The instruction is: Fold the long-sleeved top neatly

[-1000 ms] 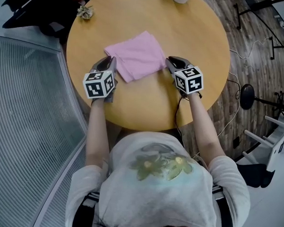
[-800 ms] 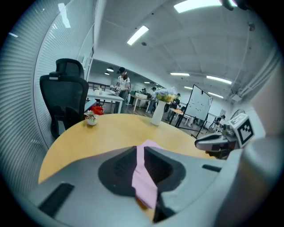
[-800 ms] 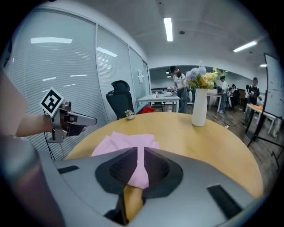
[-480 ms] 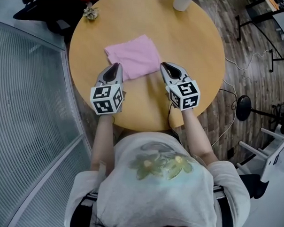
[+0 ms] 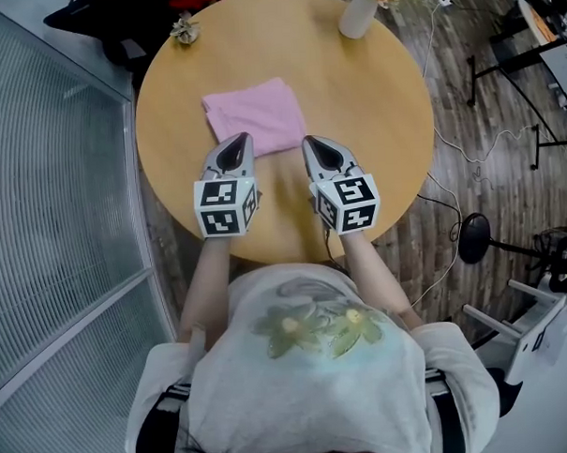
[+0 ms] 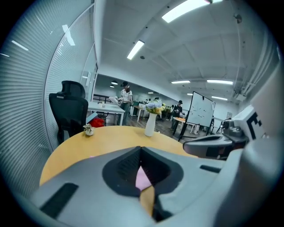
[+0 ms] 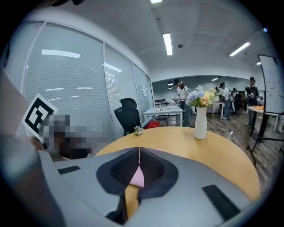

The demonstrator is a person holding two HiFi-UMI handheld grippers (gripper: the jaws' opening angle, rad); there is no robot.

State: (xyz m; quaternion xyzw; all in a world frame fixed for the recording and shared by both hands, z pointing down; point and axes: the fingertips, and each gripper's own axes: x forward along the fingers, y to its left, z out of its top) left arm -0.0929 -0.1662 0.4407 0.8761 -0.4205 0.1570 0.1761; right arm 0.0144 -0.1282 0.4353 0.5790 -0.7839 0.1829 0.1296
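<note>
The pink long-sleeved top [image 5: 252,116] lies folded into a small rectangle on the round wooden table [image 5: 372,104], left of its middle. My left gripper [image 5: 237,139] hovers over the top's near edge and my right gripper [image 5: 314,143] hangs just off its near right corner. Both are lifted off the cloth. Their jaws have just closed and are shut with nothing between them. In the left gripper view the jaws [image 6: 141,149] meet, with pink cloth [image 6: 143,177] showing below them. The right gripper view shows the same: jaws [image 7: 139,149] together above the pink top [image 7: 137,178].
A white vase with flowers [image 5: 359,14] stands at the table's far edge and a small paper ornament [image 5: 183,28] at its far left. A ribbed glass wall [image 5: 48,203] runs along the left. Cables and stands [image 5: 472,236] lie on the wooden floor at right.
Both grippers have let go of the top's sides, risen and drawn back toward the person, coming closer together. The folded top stays flat on the table.
</note>
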